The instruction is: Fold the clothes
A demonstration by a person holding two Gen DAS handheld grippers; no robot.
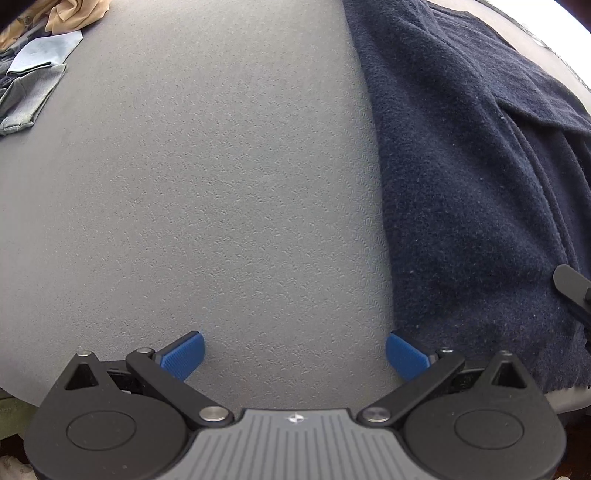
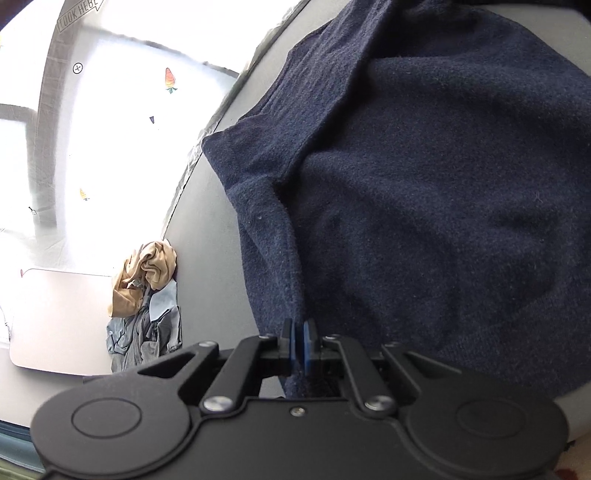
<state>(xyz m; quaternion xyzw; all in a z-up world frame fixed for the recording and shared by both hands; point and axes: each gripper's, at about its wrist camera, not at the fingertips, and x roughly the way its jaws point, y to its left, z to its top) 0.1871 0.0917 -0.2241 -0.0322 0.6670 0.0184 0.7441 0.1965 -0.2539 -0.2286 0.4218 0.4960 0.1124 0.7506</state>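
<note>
- 1 navy garment (image 1: 476, 177), fleecy knit, lying on the grey table (image 1: 207, 192); right side of the left wrist view, fills most of the right wrist view (image 2: 443, 192).
- 2 grippers. Left gripper (image 1: 294, 354): blue pads (image 1: 183, 354) spread wide, nothing between them, over bare textured table just left of the garment edge.
- Right gripper (image 2: 299, 345): pads pressed together, pinching a fold of the navy garment at its near edge; cloth runs down between the fingers.
- 1 pile of other clothes (image 2: 147, 295) at the table's far edge, well apart from the navy garment: tan piece on top, light blue and grey pieces under it. Same pile in the left view's top-left corner (image 1: 37, 62), cut off by the frame.
- 1 black gripper part (image 1: 574, 288) cut off at the right edge of the left view, on the garment.
- 1 pale flat surface (image 2: 59, 321) beyond the pile, washed out.
- Background in right view blown out white; small carrot stickers (image 2: 169, 79) and a partly readable "LOOK HERE" label (image 2: 79, 13).
- Garment type unclear: sleeves or collar can't be made out, upper part cropped in both views.
</note>
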